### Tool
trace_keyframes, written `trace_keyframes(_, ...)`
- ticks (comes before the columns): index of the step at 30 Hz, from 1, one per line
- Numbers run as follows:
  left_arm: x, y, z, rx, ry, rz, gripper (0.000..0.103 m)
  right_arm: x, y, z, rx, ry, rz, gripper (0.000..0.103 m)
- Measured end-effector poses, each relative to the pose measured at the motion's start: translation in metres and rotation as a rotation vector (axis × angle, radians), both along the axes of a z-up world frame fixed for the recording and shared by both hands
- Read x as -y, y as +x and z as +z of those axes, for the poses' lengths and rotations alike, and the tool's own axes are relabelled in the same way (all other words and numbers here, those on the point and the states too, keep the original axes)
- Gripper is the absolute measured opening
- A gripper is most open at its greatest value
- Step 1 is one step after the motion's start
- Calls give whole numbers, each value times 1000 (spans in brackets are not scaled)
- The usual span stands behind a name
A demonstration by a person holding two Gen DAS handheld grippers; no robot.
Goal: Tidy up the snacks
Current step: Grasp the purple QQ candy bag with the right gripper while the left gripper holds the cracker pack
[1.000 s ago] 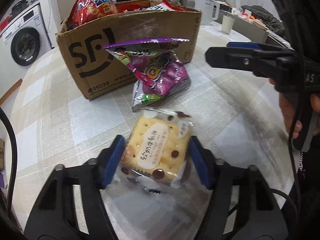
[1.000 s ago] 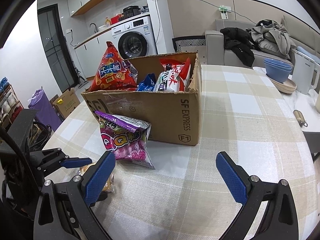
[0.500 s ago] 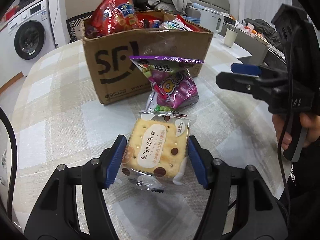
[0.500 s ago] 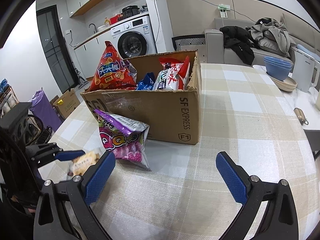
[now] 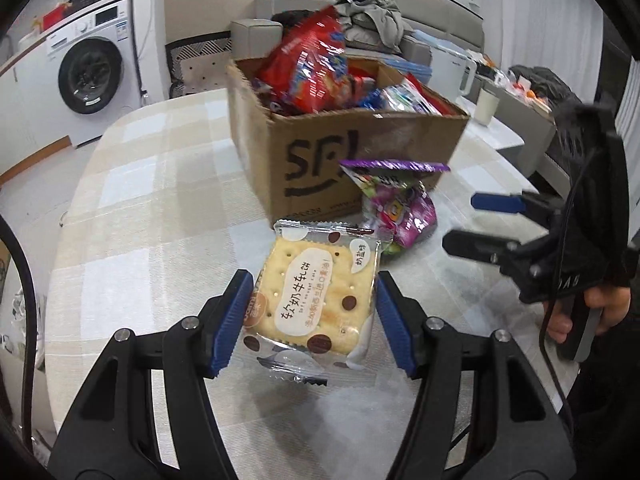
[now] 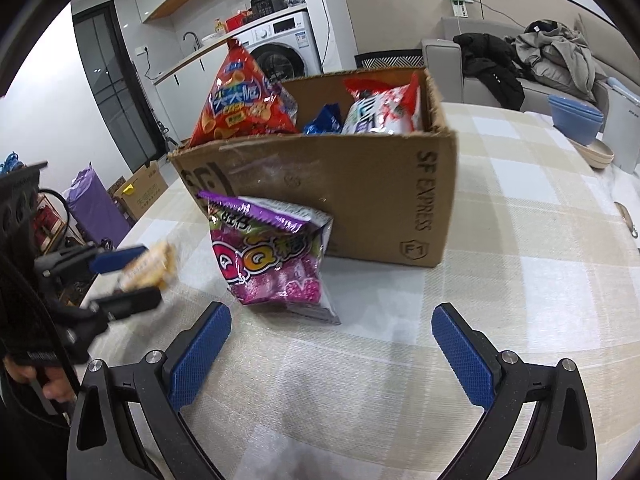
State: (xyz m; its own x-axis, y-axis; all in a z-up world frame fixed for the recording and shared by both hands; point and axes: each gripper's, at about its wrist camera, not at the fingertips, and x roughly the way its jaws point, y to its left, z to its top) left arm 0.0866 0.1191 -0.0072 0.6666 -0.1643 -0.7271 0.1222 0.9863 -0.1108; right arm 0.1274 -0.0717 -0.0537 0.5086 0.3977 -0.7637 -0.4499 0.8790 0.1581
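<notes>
My left gripper (image 5: 314, 320) is shut on a clear-wrapped cracker packet (image 5: 316, 296) and holds it above the table, in front of the cardboard box (image 5: 360, 148). The packet also shows in the right wrist view (image 6: 150, 266), at the left. The box (image 6: 360, 200) holds several snack bags, with a red chip bag (image 6: 240, 104) sticking up. A purple candy bag (image 6: 272, 256) leans against the box's front; it also shows in the left wrist view (image 5: 400, 204). My right gripper (image 6: 330, 352) is open and empty, low over the table before the candy bag.
The checked tablecloth (image 6: 520, 280) covers the table. A white kettle (image 5: 456, 68) and a cup (image 5: 486, 106) stand behind the box. Blue bowls (image 6: 576, 118) sit at the far right. A washing machine (image 5: 92, 76) and a sofa (image 6: 520, 72) stand beyond the table.
My left gripper has lifted the cracker packet off the table and swung left around the box. My right gripper has moved closer to the candy bag.
</notes>
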Motion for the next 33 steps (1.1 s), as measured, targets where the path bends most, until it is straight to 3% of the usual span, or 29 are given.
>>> trace_keyframes(8,-32,-7,15,37,-37,73,60,-18,7,-5,-17,0,6,102)
trace_keyframes(18,-32,-5,23,54,-53,112,60,-52,18,-11,-21,-13,21,102)
trace_keyframes(20,-32,-4,22,52,-52,115,60,-51,21,-12,-48,3,19,98)
trace_keyframes(22,-30,-5,22,52,-51,117,60,-54,26,-14,-61,7,18,82)
trace_keyframes(33,-26,-5,22,54,-56,111,60,-46,27,-16,-44,10,51,57)
